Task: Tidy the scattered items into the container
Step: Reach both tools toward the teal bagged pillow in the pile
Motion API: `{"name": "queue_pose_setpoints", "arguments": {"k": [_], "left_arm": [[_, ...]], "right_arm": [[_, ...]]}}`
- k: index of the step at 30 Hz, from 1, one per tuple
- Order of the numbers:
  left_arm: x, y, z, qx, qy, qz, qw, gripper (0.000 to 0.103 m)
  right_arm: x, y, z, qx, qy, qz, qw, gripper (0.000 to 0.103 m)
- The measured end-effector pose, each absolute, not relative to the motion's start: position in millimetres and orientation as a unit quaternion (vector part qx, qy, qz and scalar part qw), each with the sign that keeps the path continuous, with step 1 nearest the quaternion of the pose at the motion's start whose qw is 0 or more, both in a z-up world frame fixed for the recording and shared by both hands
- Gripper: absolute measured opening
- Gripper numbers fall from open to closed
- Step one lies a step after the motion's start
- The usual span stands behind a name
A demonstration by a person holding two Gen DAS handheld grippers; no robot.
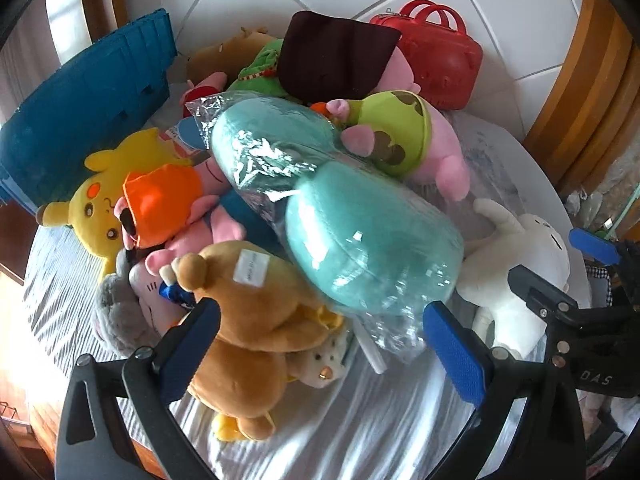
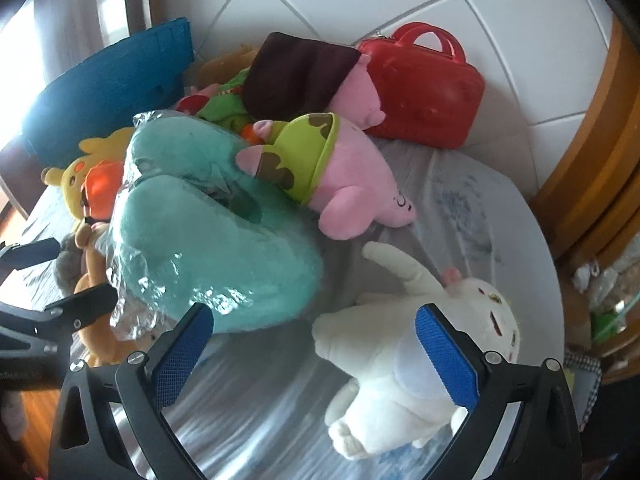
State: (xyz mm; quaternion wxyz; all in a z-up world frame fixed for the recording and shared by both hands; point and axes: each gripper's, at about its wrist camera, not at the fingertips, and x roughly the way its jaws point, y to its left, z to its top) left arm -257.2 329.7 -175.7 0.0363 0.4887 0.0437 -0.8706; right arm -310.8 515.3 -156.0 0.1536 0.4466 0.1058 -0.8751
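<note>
My left gripper (image 1: 320, 344) is wide open and holds nothing. It hangs just over the brown bear (image 1: 256, 312) and the end of the teal pillow (image 1: 360, 232) in its shiny bag. My right gripper (image 2: 316, 356) is wide open too, with nothing in it. The white bunny (image 2: 384, 364) lies on the table (image 2: 520, 216) between its fingers, up against the right one.

The toys are all still out in a big pile. I see the yellow toy (image 1: 100, 200), the pig in the orange dress (image 1: 160, 204), the pig in the green dress (image 1: 408, 140) and the pig in the dark dress (image 1: 336, 56). The blue crate (image 1: 80, 120) stands at the back on my left. I think that is where the toys go. The red case (image 1: 436, 60) sits at the back on my right, shut.

So I am at the picking-up step, and nothing looks put away yet. Next I should close my right fingers on the bunny's soft middle, lift it clear, and carry it over the pile to the crate. The pillow's bag looks slippery, so it will need a firm pinch.
</note>
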Motion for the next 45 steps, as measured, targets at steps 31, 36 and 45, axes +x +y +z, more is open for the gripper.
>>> {"name": "queue_pose_setpoints", "arguments": {"k": [31,36,45], "left_arm": [[-309.9,265.7,-231.5,0.491,0.039,-0.834,0.248,0.103],[-310.5,256.8,-227.8,0.516,0.035,-0.841,0.159,0.103],[-297.5,277.8,-189.0,0.486,0.045,-0.869,0.083,0.103]], "right_arm": [[-399.4,495.2,-246.0,0.506,0.046,-0.796,0.33,0.103],[-416.5,484.8,-255.3,0.533,-0.047,-0.79,0.298,0.103],[-401.9,495.3,-242.1,0.533,-0.093,-0.803,0.249,0.103]]}}
